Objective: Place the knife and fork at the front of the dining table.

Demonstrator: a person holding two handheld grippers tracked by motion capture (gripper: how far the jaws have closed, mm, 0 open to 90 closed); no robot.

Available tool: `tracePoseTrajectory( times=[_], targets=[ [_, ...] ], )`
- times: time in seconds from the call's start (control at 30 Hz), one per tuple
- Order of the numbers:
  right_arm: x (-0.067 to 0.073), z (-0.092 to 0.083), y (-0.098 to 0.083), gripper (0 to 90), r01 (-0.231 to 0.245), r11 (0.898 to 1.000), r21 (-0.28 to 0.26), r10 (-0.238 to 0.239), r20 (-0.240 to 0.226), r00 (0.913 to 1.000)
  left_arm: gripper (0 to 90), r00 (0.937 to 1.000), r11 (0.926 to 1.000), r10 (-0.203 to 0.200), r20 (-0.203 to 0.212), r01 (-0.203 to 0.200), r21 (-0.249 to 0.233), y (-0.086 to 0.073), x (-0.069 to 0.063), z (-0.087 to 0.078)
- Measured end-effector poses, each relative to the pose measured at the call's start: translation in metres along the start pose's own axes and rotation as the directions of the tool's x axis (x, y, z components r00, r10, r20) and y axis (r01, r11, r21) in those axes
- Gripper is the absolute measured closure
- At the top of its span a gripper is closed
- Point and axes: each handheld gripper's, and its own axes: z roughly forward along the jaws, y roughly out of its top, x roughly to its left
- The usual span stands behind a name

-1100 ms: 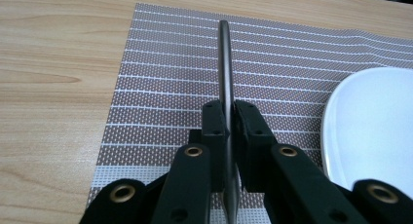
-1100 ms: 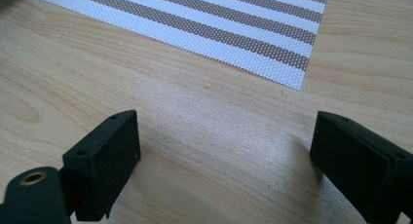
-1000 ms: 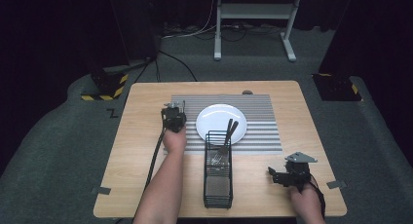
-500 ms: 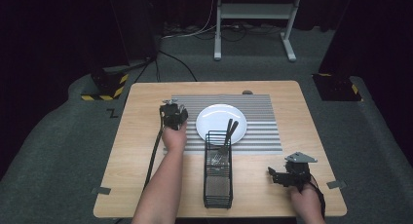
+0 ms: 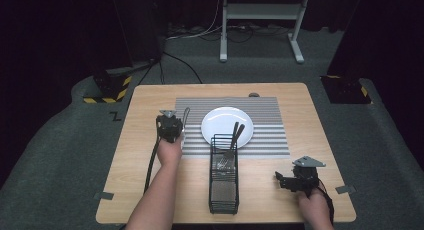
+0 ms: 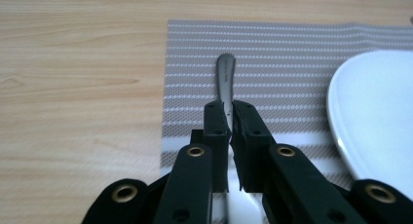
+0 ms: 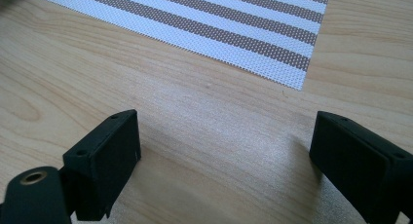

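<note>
High view: your left gripper (image 5: 171, 124) sits at the left edge of the striped placemat (image 5: 270, 135), clamped on a metal utensil (image 5: 185, 116) whose long axis runs away from you, its free end toward the far edge of the table (image 5: 135, 160). The white plate (image 5: 220, 125) is just to its right, bare. The wire basket (image 5: 223, 175) holds two dark-handled utensils (image 5: 236, 135) leaning over the plate's rim.

Left gripper view: the jaws pinch the utensil's handle (image 6: 226, 78); its end points straight ahead above the placemat, plate at right.

Right gripper view: your right gripper (image 7: 224, 146) stands wide apart over bare wood, gripping nothing.
</note>
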Motion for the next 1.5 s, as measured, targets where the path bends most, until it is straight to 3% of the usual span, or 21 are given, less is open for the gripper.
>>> tracePoseTrajectory(
  times=[0.27, 0.43, 0.57, 0.7, 0.8, 0.93, 1.1, 1.2, 1.3, 1.4, 1.5],
  targets=[
    [0.0, 0.0, 0.0, 11.0, -0.001, 1.0, 0.0, 0.001, 0.0, 1.0, 84.5, 0.9989, 0.9986, 0.046, -0.009, -0.046, 0.028, -0.043, 0.005, -0.026],
    [0.0, 0.0, 0.0, 11.0, -0.002, 1.0, 0.0, 0.002, 0.0, 1.0, 80.1, 0.9919, 0.9898, 0.121, -0.039, -0.118, 0.081, -0.063, 0.003, -0.034],
    [0.0, 0.0, 0.0, 11.1, 0.001, 1.0, 0.0, -0.001, 0.0, 1.0, 77.4, 0.9858, 0.9836, 0.166, -0.025, -0.164, 0.075, -0.067, -0.002, -0.037],
    [0.0, 0.0, 0.0, 11.0, -0.001, 1.0, 0.0, 0.001, -0.001, 1.0, 76.2, 0.9856, 0.9836, 0.169, -0.01, -0.168, 0.066, -0.07, -0.007, -0.04],
    [0.0, 0.0, 0.0, 11.1, -0.001, 1.0, 0.001, 0.001, -0.001, 1.0, 73.3, 0.9888, 0.9867, 0.149, 0.0, -0.149, 0.066, -0.07, -0.005, -0.04],
    [0.0, 0.0, 0.0, 11.1, 0.001, 1.0, -0.001, -0.001, -0.003, 1.0, 62.6, 0.9942, 0.9926, 0.107, 0.005, -0.107, 0.057, -0.072, 0.006, -0.048],
    [0.0, 0.0, 0.0, 11.1, 0.003, 1.0, -0.001, -0.003, -0.004, 1.0, 46.7, 0.995, 0.9933, 0.1, -0.001, -0.1, 0.058, -0.082, 0.026, -0.068],
    [0.0, 0.0, 0.0, 11.1, 0.002, 1.0, 0.0, -0.002, -0.005, 1.0, 36.4, 0.9892, 0.9861, 0.145, -0.019, -0.143, 0.084, -0.091, 0.034, -0.081],
    [0.0, 0.0, 0.0, 11.8, 0.007, 1.0, 0.0, -0.007, -0.004, 1.0, 30.5, 0.9914, 0.9884, 0.13, -0.013, -0.129, 0.081, -0.1, 0.043, -0.094],
    [0.002, -0.001, 0.0, 13.5, 0.017, 1.0, -0.008, -0.017, 0.001, 0.9999, 26.5, 0.9912, 0.9846, 0.132, -0.001, -0.131, 0.116, -0.109, 0.051, -0.102],
    [0.008, -0.004, -0.002, 14.5, 0.066, 0.997, -0.039, -0.065, 0.028, 0.9975, 21.1, 0.9899, 0.9845, 0.138, 0.029, -0.141, 0.105, -0.117, 0.054, -0.107]
  ],
)
